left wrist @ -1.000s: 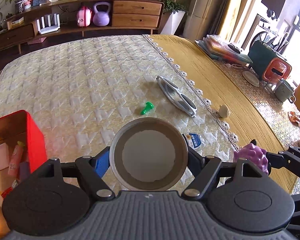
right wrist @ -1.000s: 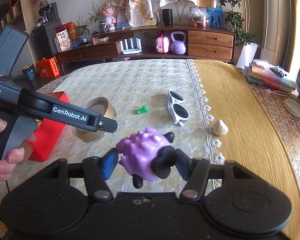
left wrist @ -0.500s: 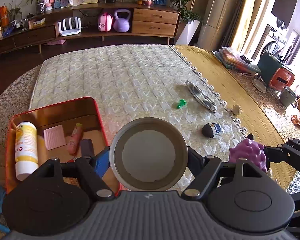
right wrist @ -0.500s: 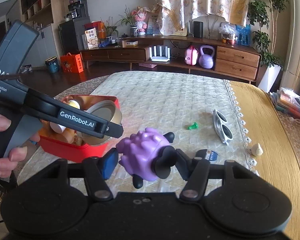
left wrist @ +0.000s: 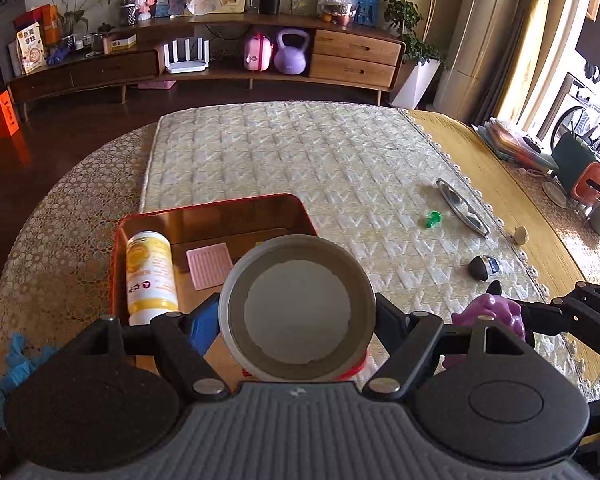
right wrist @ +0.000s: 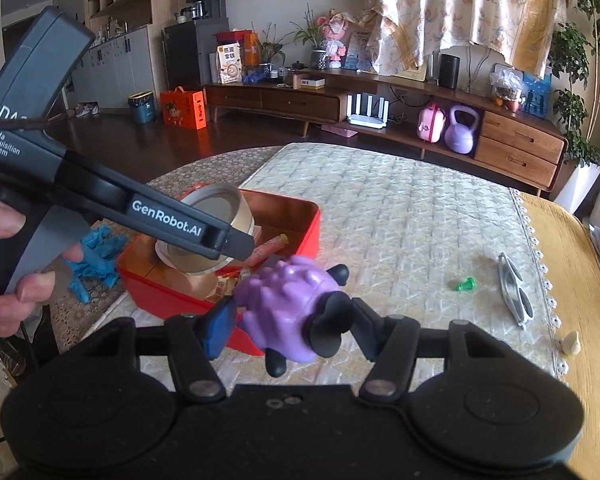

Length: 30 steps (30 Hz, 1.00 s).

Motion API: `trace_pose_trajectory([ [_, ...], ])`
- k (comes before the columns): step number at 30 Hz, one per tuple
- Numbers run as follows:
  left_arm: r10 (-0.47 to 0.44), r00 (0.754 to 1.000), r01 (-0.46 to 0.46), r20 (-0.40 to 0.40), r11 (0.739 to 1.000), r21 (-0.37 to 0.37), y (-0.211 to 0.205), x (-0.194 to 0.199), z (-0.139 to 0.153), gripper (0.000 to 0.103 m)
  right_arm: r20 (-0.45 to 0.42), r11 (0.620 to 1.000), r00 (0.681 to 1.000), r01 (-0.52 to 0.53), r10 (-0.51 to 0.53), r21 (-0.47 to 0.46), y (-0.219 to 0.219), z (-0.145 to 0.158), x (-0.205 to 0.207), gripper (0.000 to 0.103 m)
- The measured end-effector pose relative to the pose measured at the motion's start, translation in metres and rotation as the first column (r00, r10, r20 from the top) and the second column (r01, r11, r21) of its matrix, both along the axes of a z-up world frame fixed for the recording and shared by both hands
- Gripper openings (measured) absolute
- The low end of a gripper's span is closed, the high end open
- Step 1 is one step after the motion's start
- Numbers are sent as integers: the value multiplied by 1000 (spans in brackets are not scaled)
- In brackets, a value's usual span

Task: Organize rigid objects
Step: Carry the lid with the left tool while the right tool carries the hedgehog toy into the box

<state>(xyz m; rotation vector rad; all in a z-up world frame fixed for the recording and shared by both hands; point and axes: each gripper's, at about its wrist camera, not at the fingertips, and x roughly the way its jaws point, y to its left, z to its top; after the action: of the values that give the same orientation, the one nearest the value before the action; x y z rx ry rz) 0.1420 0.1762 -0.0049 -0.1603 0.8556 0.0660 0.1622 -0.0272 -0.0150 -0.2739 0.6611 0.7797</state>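
My left gripper is shut on a round gold tin and holds it above the near right part of the open red box. The tin also shows in the right wrist view over the red box. My right gripper is shut on a purple knobbly toy, held above the quilted mat beside the box's right wall. The toy also shows in the left wrist view. The box holds a yellow bottle, a pink card and an orange stick.
On the quilted mat lie a green peg, white sunglasses, a dark oval item and a small beige figure. A blue cloth lies left of the box. Books and containers stand at the far right.
Both grippers have moved left with their loads. The tin went from over the mat to over the red box, and the purple toy came up beside the box.
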Motion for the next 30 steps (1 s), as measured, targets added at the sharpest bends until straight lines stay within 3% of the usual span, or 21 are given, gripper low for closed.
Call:
trace_pose_trajectory([
  [14,96,995,-95,-27,995,39,57,33,-19,78,26,995,997,-71,73,-66,70,-24,21,60],
  [30,89,993,-83,-75,993,83,61,89,-54,78,27,979,991,-127,133,-162,117,-55,42,60],
])
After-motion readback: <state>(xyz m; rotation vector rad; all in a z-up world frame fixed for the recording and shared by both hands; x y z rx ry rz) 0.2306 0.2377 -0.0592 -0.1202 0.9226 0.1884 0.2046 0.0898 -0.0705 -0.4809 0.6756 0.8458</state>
